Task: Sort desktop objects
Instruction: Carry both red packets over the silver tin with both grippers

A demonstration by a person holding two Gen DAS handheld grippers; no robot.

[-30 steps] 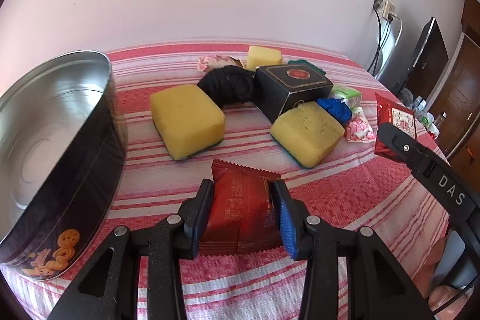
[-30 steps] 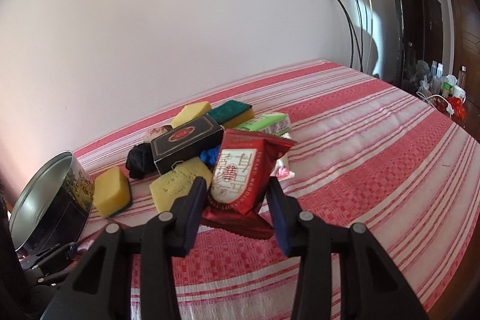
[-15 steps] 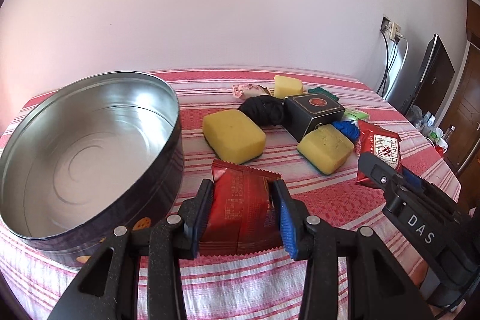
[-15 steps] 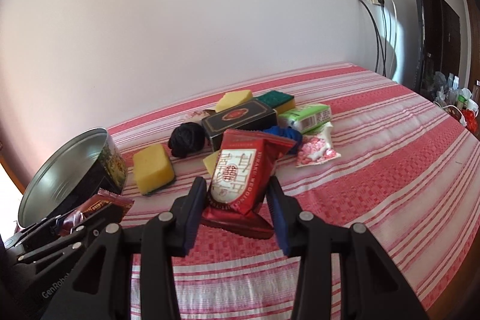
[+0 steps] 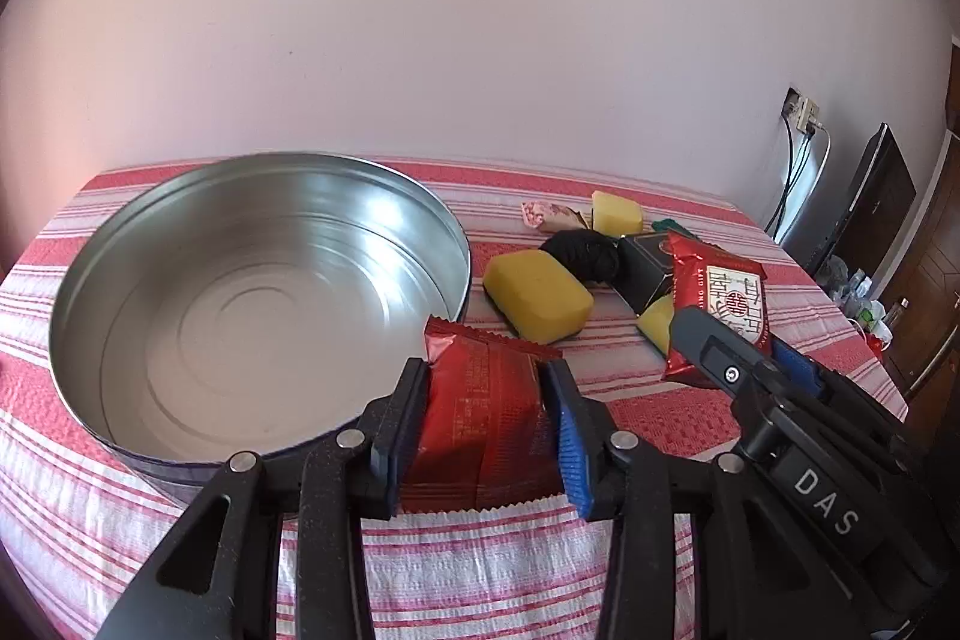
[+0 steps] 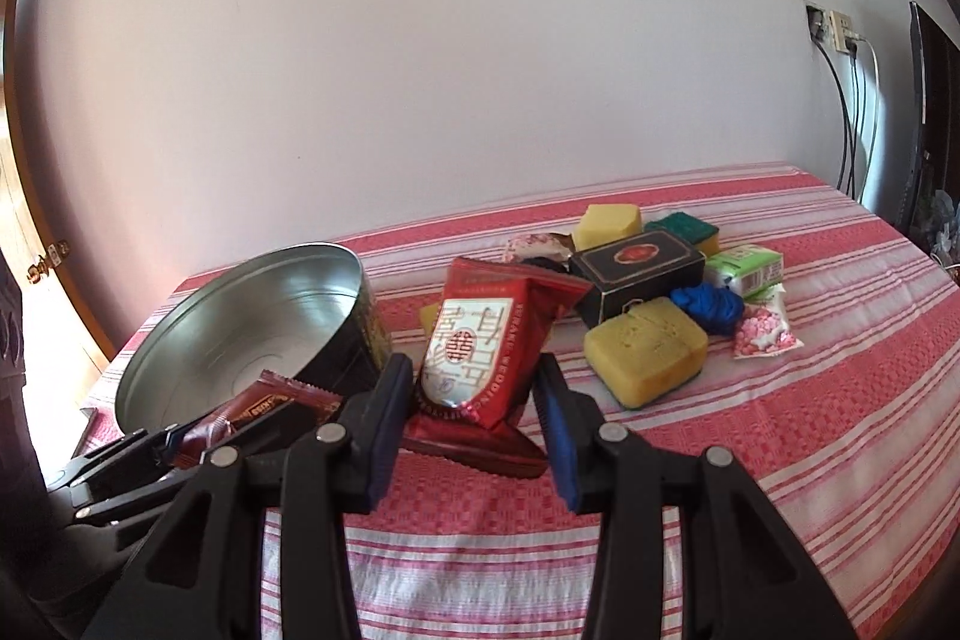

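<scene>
- The left gripper (image 5: 489, 424) is clamped on a dark red packet (image 5: 480, 430); the packet fills the gap between the two pads, its far corner sticking out past the fingertips and its crimped near edge showing behind them.
- That packet hangs at the near rim of the tin (image 5: 78, 280), just at its right side; whether it is over the rim or beside it cannot be told.
- The right gripper (image 6: 474, 388) is closed on a red packet with a white label (image 6: 474, 340), held upright, its top rising well above the pads and a folded red end lying out below them.
- The left view looks down into the tin: bare metal with ringed ridges. It also shows the right gripper coming in from the right with its labelled packet, in front of a black box (image 5: 645, 268).
- The right view shows the tin from the side, with the left gripper and its packet low at the left, near the tin's wall.
- Only the right view shows the pile well: yellow sponges (image 6: 645, 349), the black box, a blue bundle (image 6: 708, 307), a green pack (image 6: 747, 268) and a pink bag (image 6: 765, 331), close together on the striped cloth (image 6: 780, 430).
- The left view alone shows a black bundle (image 5: 585, 253) between a sponge and the box.
</scene>
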